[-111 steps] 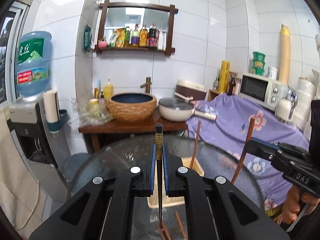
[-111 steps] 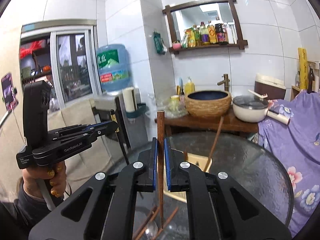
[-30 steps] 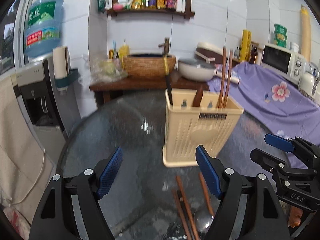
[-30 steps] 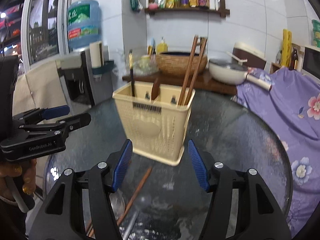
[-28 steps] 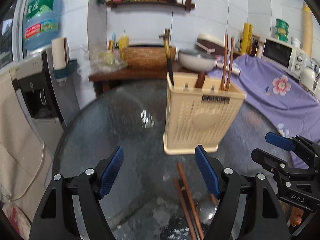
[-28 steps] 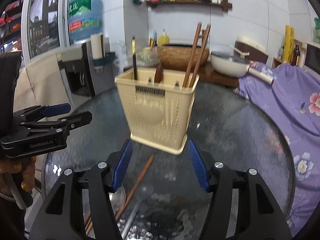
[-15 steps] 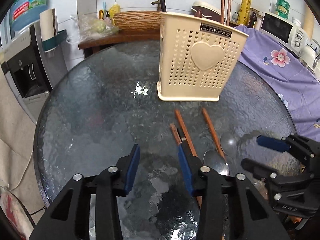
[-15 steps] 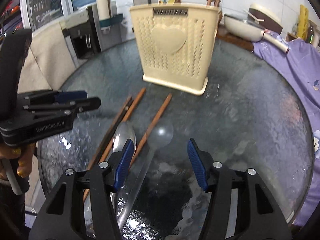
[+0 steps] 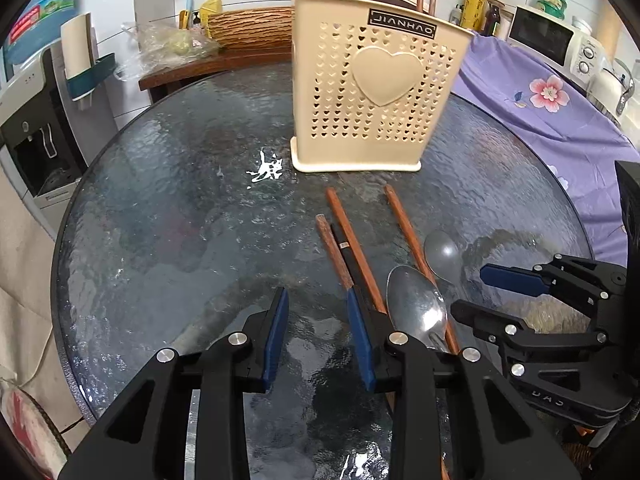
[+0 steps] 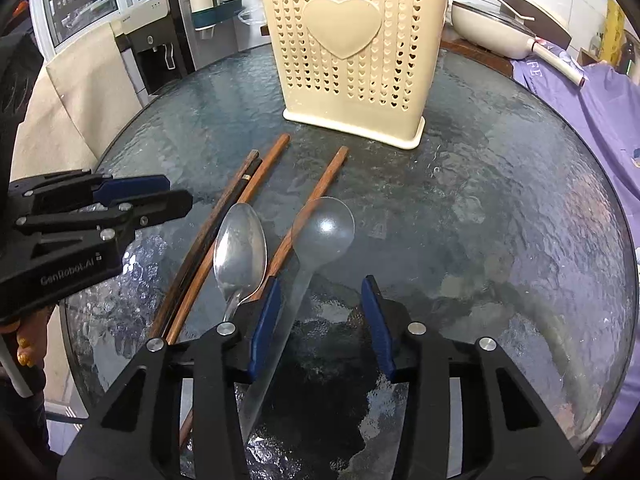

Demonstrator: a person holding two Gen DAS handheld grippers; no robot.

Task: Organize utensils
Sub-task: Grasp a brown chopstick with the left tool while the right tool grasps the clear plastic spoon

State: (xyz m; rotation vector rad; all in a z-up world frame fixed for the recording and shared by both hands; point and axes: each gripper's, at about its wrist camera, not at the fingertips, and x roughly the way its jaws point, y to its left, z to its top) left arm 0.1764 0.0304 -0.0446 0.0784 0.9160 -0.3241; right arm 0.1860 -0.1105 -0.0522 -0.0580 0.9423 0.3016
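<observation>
Two hand-held grippers hang low over a round, dark, rippled-glass worktop point(image 9: 168, 184), poised above the loose utensils left to sort. In the left wrist view the left gripper point(image 9: 316, 340) has just been closing; its blue-padded fingers point(image 9: 276, 332) stand part-open over bare glass, the right finger at the edge of a bundle of brown wooden chopsticks point(image 9: 344, 240), nothing pinched. In the right wrist view the right gripper point(image 10: 320, 320) has likewise been narrowing; its fingers are apart and straddle the handle of a clear plastic spoon point(image 10: 324, 228), pads not visibly pressing it, apparently lined up for a pick. A polished steel spoon point(image 10: 240, 248) lies just left of it, touching the chopsticks.

The cream perforated plastic utensil holder point(image 9: 372, 92), heart-embossed and labelled "JIANHAO", stands upright at upper centre of both frames, chopsticks already standing in it; it looks to be where the rest will go. The left gripper, at the left edge of the right wrist view, reads "GenRobot.AI". A purple flowered cloth point(image 9: 552, 104) drapes the right side.
</observation>
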